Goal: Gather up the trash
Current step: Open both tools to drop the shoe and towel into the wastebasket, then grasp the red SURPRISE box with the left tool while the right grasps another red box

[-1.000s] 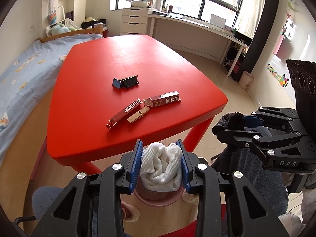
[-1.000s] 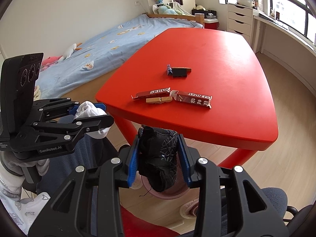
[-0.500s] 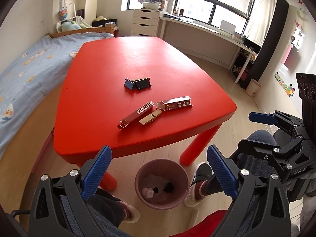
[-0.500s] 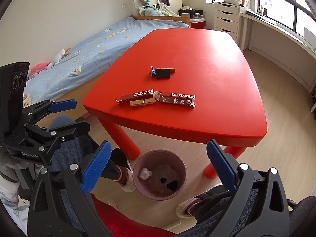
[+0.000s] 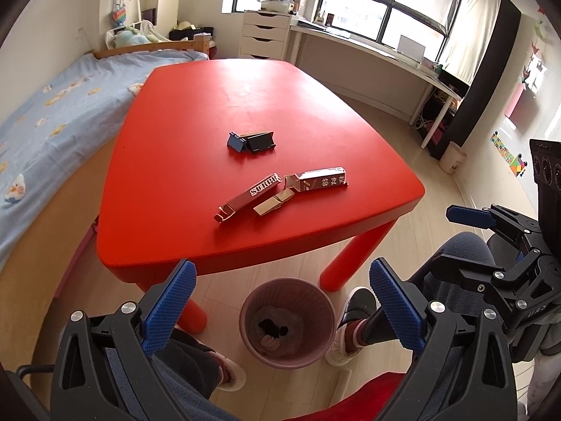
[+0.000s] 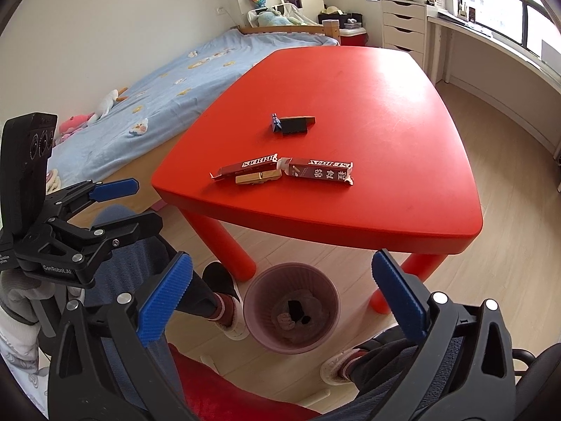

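Observation:
A pink waste bin [image 5: 245,307] [image 6: 336,301] stands on the floor below the red table's [image 5: 196,112] [image 6: 385,98] near edge, with crumpled white and black pieces inside. Both grippers hang above it, open and empty: my left gripper [image 5: 282,294] and my right gripper [image 6: 282,289]. On the table lie a dark red wrapper [image 5: 250,193] [image 6: 245,167], a torn dark red box [image 5: 320,179] [image 6: 319,172], a wooden clothespin [image 5: 273,202] [image 6: 257,177] and a small black and blue box [image 5: 250,142] [image 6: 292,124].
A bed [image 5: 42,122] runs along the table's left side. A white drawer unit [image 5: 264,35] and a long desk [image 5: 368,52] stand under the windows. The person's legs and feet [image 5: 350,322] flank the bin. The right gripper's body [image 5: 508,245] shows at the right.
One second ago my left gripper held a white wad and my right a black wad. Both opened, the wads dropped into the bin, and the grippers rose slightly.

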Demonstrator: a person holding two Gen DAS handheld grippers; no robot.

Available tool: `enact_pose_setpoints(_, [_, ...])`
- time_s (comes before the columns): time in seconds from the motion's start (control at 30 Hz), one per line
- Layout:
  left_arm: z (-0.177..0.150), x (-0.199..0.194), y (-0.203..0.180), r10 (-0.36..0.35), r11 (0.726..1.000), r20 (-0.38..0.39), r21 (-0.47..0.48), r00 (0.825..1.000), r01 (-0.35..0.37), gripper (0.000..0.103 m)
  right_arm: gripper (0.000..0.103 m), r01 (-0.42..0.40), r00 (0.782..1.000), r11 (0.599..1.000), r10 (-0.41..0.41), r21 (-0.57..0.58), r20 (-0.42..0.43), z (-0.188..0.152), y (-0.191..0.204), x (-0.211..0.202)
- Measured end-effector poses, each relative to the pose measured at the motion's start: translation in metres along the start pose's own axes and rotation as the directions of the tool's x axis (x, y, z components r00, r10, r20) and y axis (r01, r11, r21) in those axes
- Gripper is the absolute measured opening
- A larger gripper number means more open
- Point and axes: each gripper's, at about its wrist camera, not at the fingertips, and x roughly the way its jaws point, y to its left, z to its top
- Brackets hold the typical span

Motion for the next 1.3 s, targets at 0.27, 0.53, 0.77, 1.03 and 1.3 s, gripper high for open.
enact_pose_setpoints(0.27, [-0.001, 0.002, 0.001, -0.007, 1.0, -0.006, -0.003, 1.0, 0.007, 0.095, 0.1, -0.008, 1.0, 1.0, 0.008, 0.001, -0.004, 0.0, 0.001, 0.002])
enact_pose_setpoints(0.53, [0.001, 0.004, 0.005, -0.01, 1.0, -0.013, -0.008, 1.0, 0.01, 0.095, 0.1, -0.012, 1.0, 1.0, 0.012, -0.013, -0.012, 0.002, 0.0, 0.004])
enact_pose_setpoints(0.77, [0.007, 0.006, 0.01, -0.009, 1.0, -0.023, -0.001, 1.0, 0.009, 0.095, 0.1, -0.008, 1.0, 1.0, 0.008, -0.03, -0.014, 0.01, -0.002, 0.005])
enact_pose_setpoints(1.03, [0.021, 0.011, 0.017, -0.002, 0.999, -0.044, 0.033, 0.999, 0.004, 0.095, 0.1, -0.005, 1.0, 0.997, 0.003, -0.08, -0.02, 0.026, -0.004, 0.007])
enact_pose_setpoints(1.3, [0.042, 0.022, 0.027, -0.004, 0.997, -0.068, 0.071, 0.998, 0.009, 0.095, 0.1, -0.017, 0.998, 0.988, 0.007, -0.155, -0.062, 0.048, -0.01, 0.02])
